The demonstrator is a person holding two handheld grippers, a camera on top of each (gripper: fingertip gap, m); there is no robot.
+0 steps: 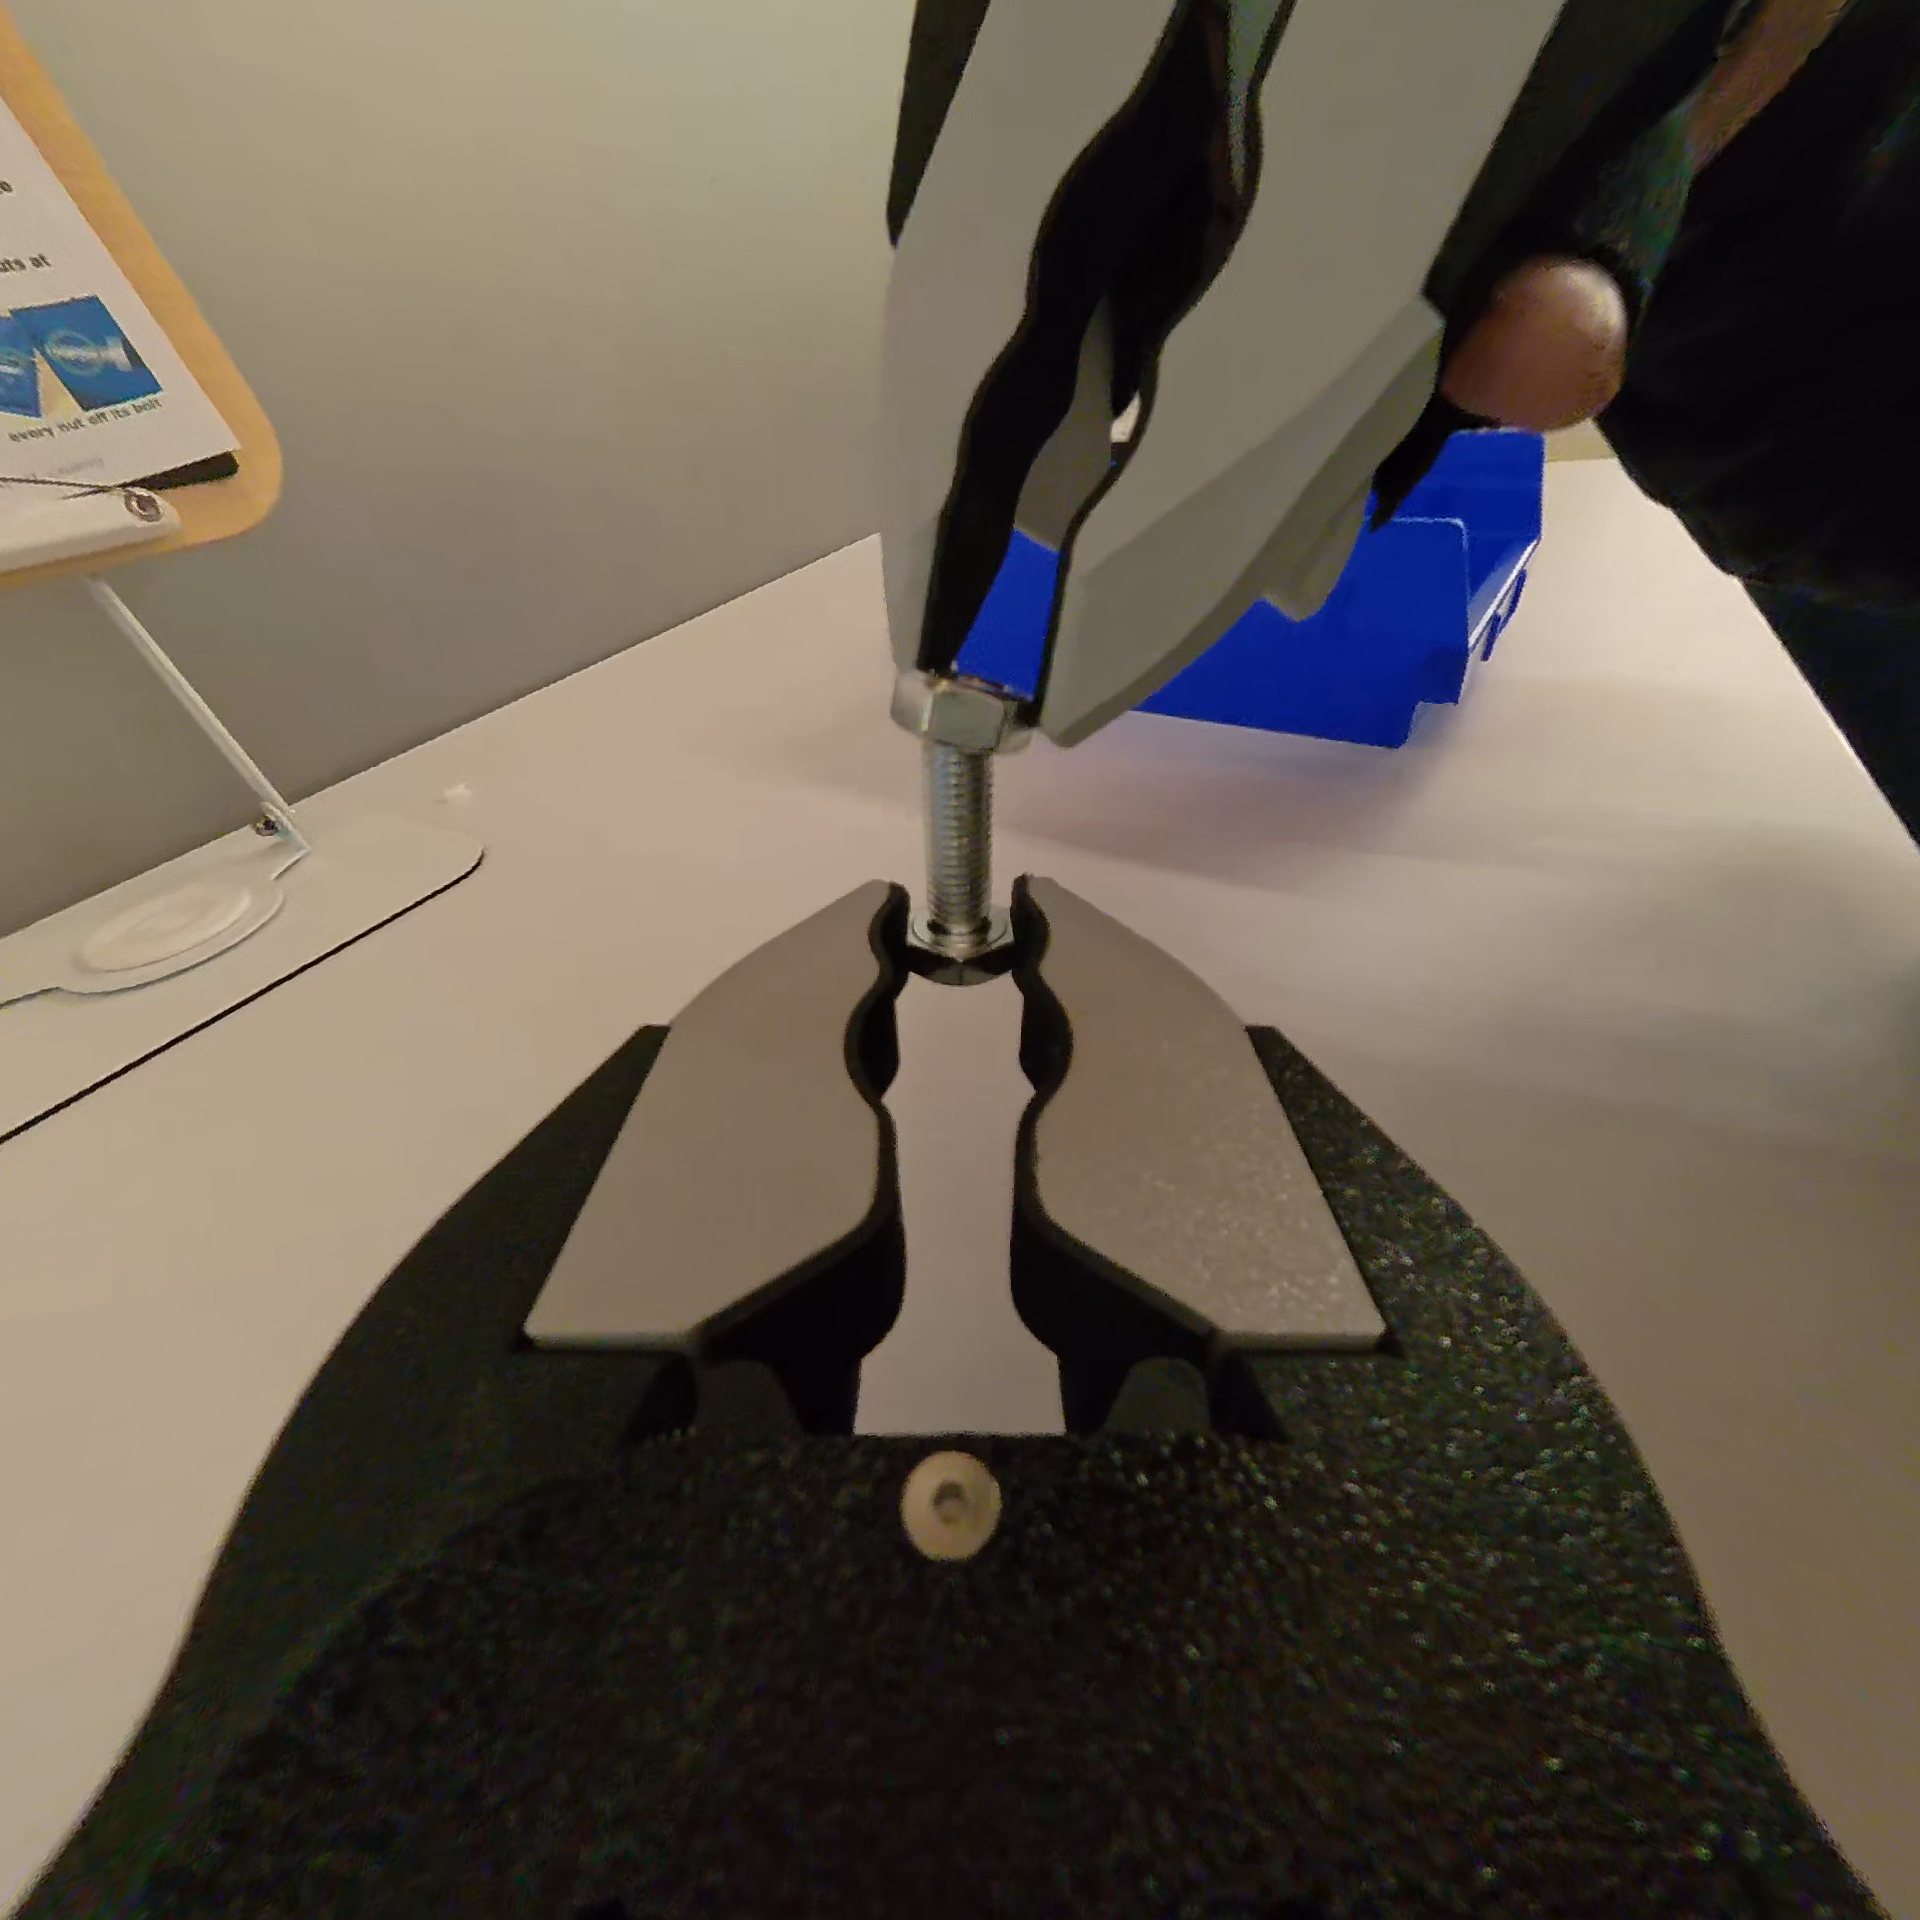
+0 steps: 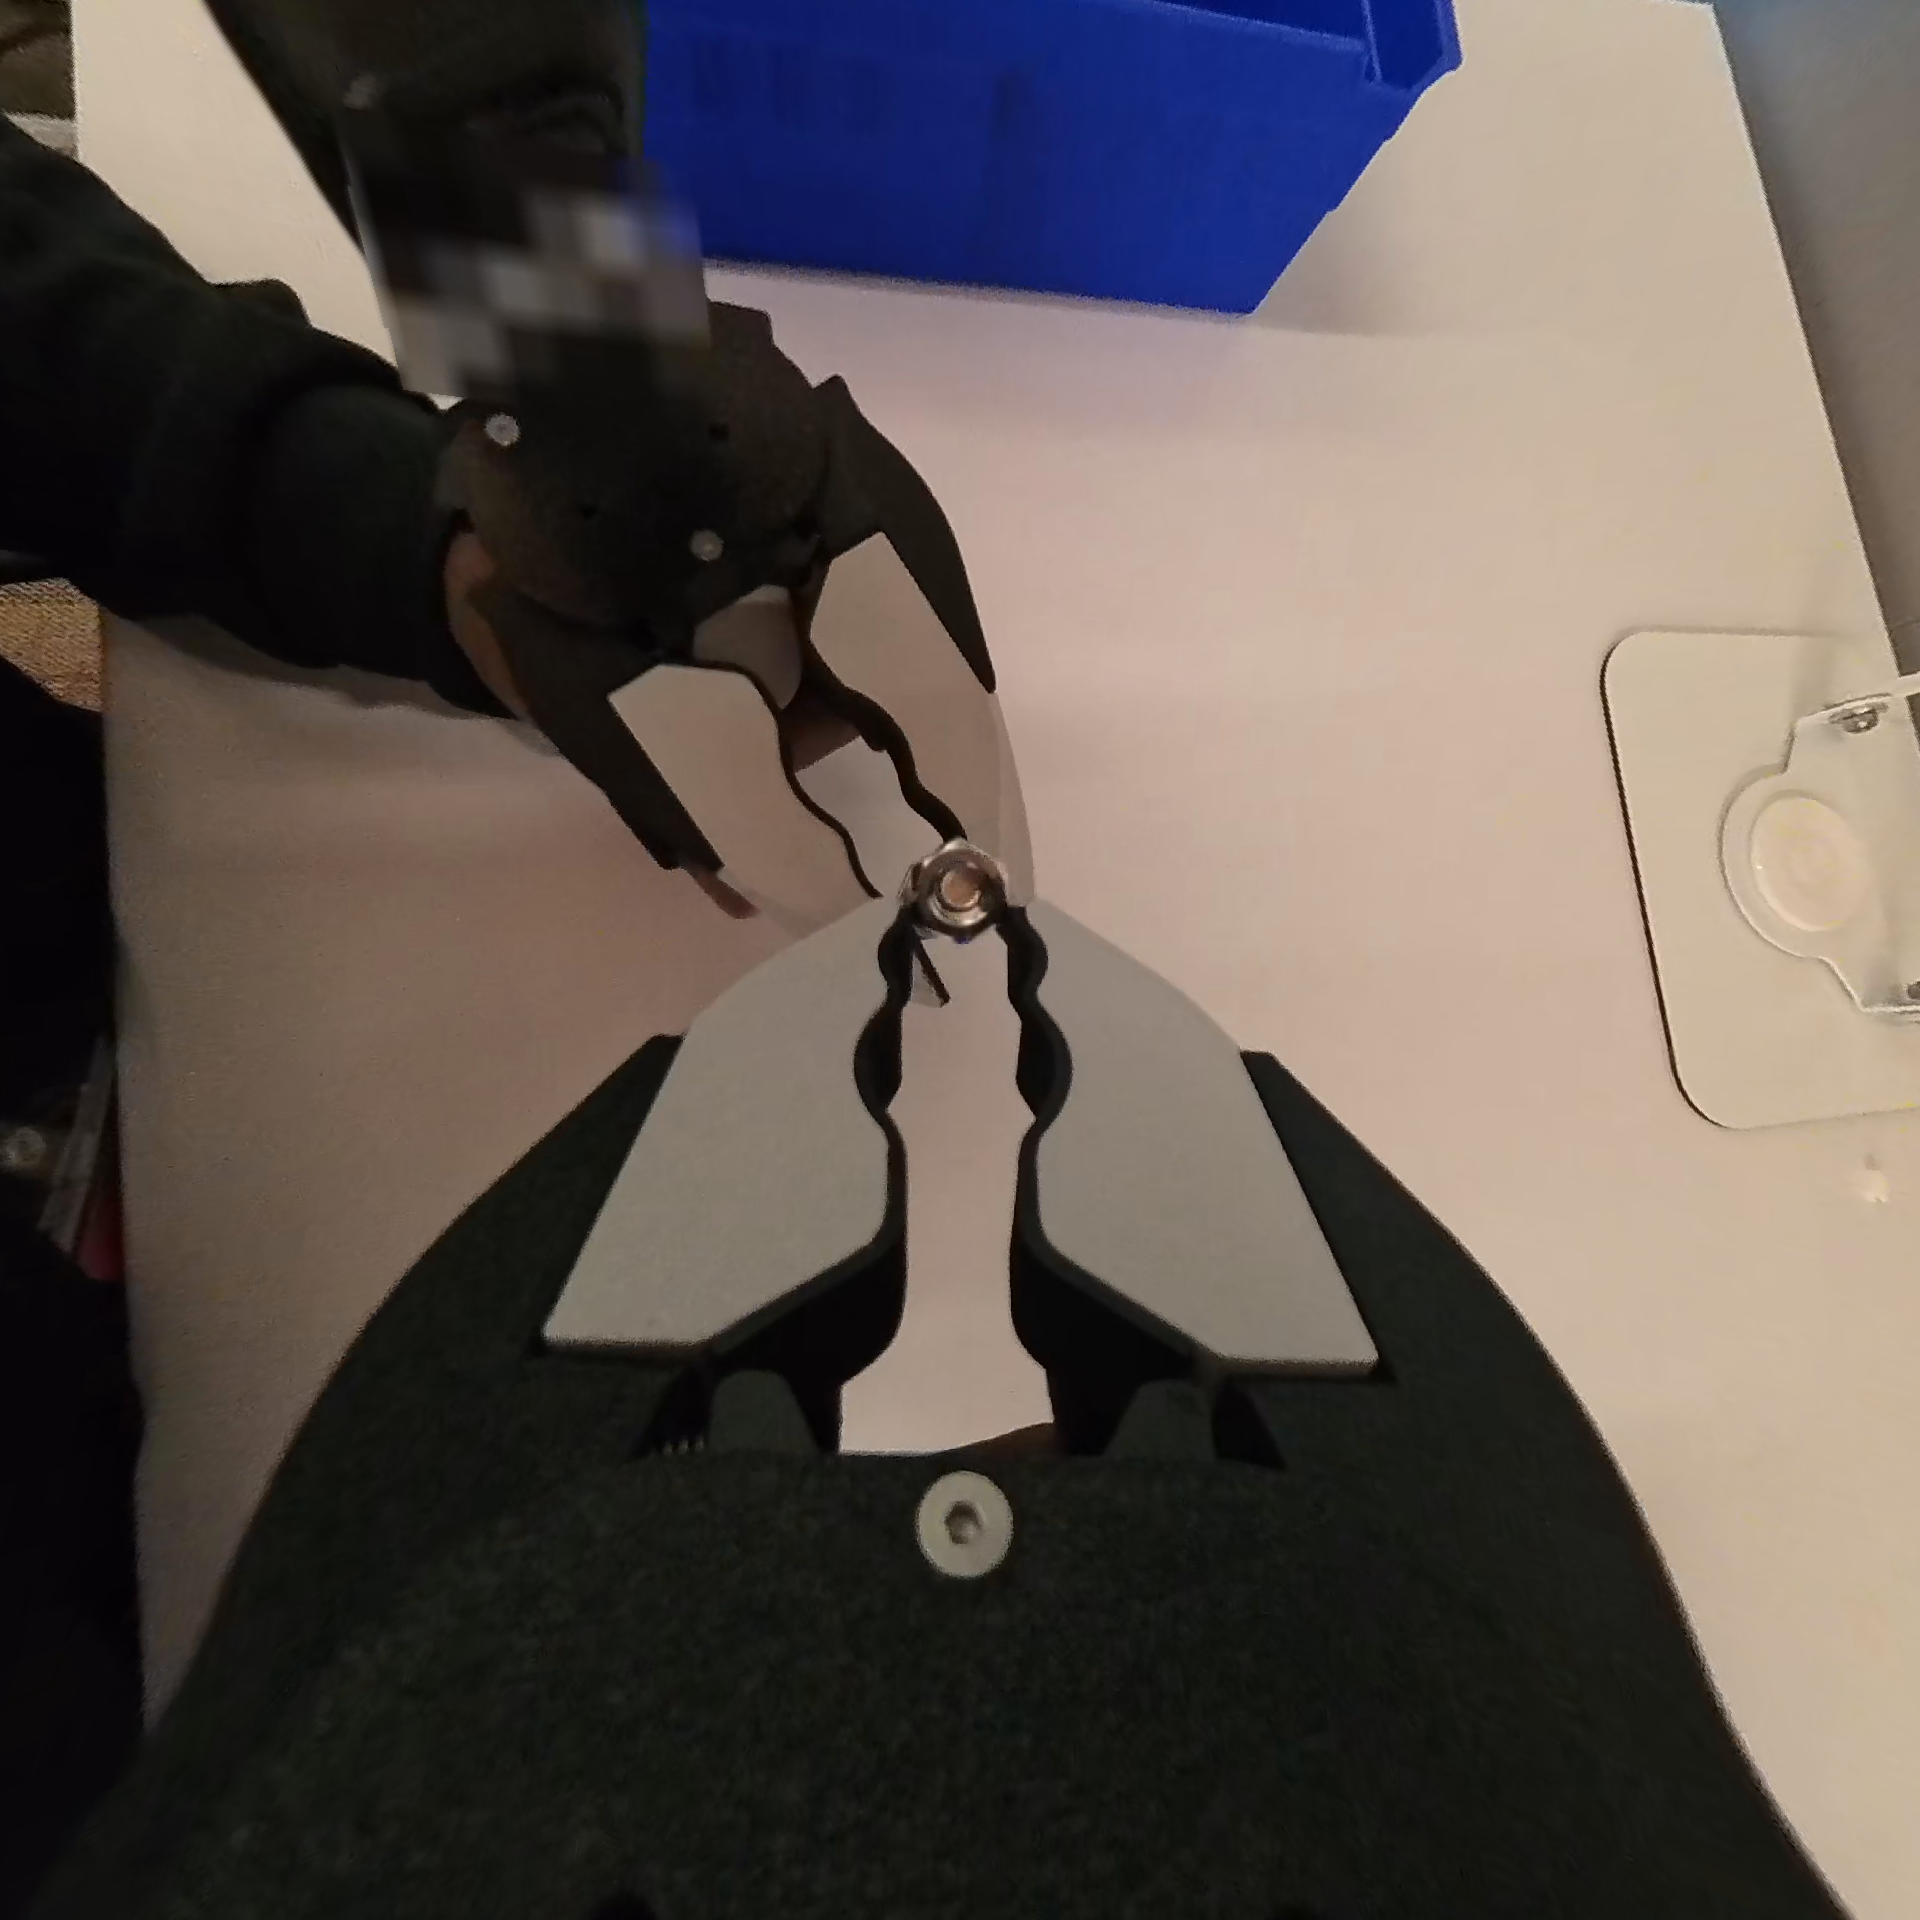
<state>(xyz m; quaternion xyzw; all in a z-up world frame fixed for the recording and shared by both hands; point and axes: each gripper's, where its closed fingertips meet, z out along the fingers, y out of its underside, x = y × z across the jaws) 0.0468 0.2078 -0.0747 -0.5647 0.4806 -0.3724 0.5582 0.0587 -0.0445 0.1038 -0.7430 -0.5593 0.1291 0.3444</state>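
A silver bolt [image 1: 958,831] stands upright above the white table [image 1: 1351,987]. My left gripper [image 1: 961,940] is shut on its lower end, the head, with both pads against it. My right gripper [image 1: 977,688] comes down from above and is shut on a silver hex nut [image 1: 961,717] at the bolt's top end. In the right wrist view I look straight down on the nut [image 2: 956,894] between my right gripper's [image 2: 956,925] fingertips. The left gripper's fingers [image 2: 997,769] reach in there from the upper left, under the nut.
A blue plastic bin [image 1: 1299,644] stands behind the bolt and shows at the top of the right wrist view [image 2: 987,135]. A wooden clipboard [image 1: 156,312] stands on a white stand with a flat base [image 1: 208,914] [image 2: 1766,883]. Dark-sleeved hands [image 2: 156,416] hold the grippers. Tip to tip, the grippers are about 30 cm apart.
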